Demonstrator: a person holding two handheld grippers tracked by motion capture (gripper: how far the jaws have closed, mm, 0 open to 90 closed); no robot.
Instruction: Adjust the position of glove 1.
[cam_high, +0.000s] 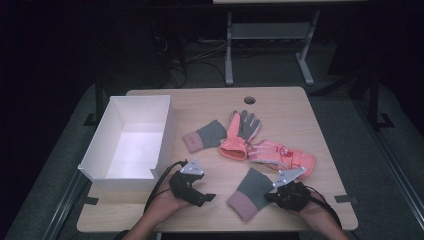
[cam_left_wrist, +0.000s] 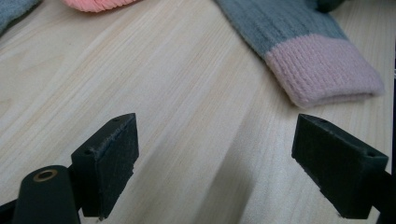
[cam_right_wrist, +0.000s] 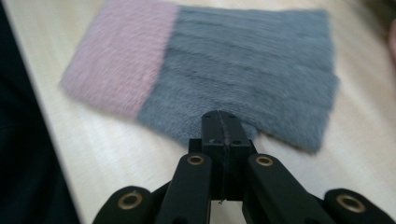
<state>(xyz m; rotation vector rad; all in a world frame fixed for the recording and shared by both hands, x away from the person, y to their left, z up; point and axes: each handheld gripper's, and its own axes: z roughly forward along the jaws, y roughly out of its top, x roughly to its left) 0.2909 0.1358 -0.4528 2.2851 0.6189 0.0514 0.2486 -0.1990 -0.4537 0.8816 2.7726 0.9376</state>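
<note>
Right hand-held gripper (cam_right_wrist: 221, 122): jaws pressed together on the edge of the grey and pink mitten (cam_right_wrist: 205, 70), at the near right of the worktop (cam_high: 300, 107).
Left hand-held gripper (cam_left_wrist: 215, 163): jaws spread wide, nothing held between them, over bare wood just left of the mitten.
White box (cam_high: 116, 134): placed at the far left.

Dim surroundings, lit tabletop (some motion blur)
</note>
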